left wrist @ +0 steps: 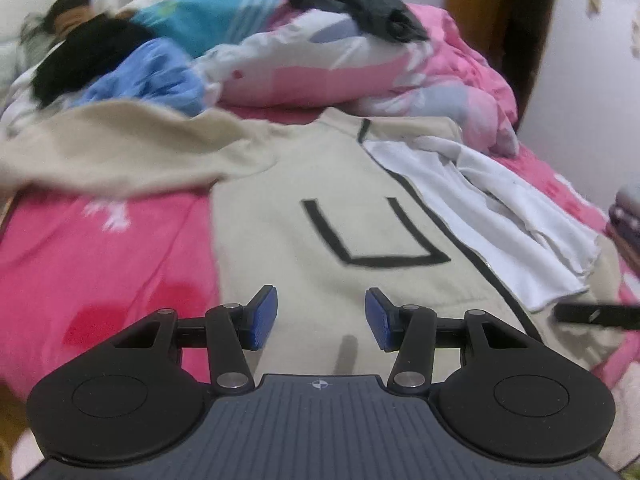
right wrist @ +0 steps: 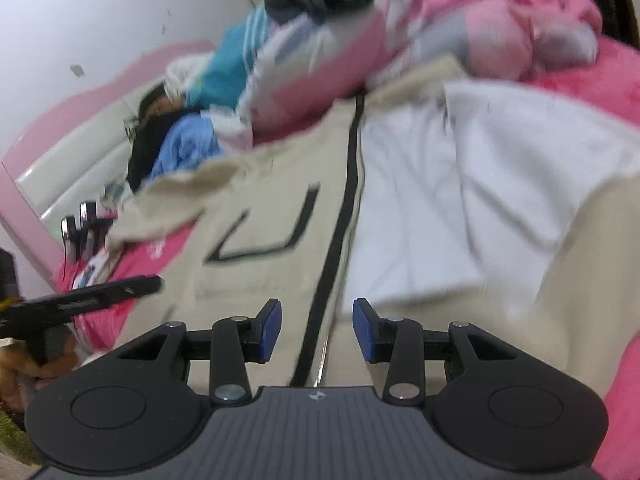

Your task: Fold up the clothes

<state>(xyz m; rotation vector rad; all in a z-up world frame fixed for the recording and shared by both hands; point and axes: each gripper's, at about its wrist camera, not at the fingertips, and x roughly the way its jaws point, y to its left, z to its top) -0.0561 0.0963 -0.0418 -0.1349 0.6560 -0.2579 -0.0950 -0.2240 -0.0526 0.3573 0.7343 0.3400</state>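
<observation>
Hovering above the bed, you are holding both grippers over the beige jacket (left wrist: 288, 184), which is lying spread on the pink bedsheet (left wrist: 100, 256) with its front up. The left gripper (left wrist: 321, 318) is standing about half open with nothing between its blue pads (left wrist: 264, 316); below it is only the flat beige cloth under the black U mark (left wrist: 372, 236). The right gripper (right wrist: 317, 330) is also about half open and empty, and it is hanging just over the black zipper line (right wrist: 340, 216) near the hem.

The right half of the jacket is lying turned open, so the white lining (right wrist: 460, 200) is showing. The left sleeve (left wrist: 120, 152) is stretching out to the side, toward the heap of other clothes (left wrist: 248, 32) and the pink quilt (left wrist: 460, 64) behind. I judge that you are in the arranging step: no fold is made yet, and neither claw is gripping anything.

For the next move, you are probably needing to close the open front first. That calls for lowering the right gripper to the edge of the white side and pinching only one layer. The cloth is soft, so a shallow grip may be slipping.
</observation>
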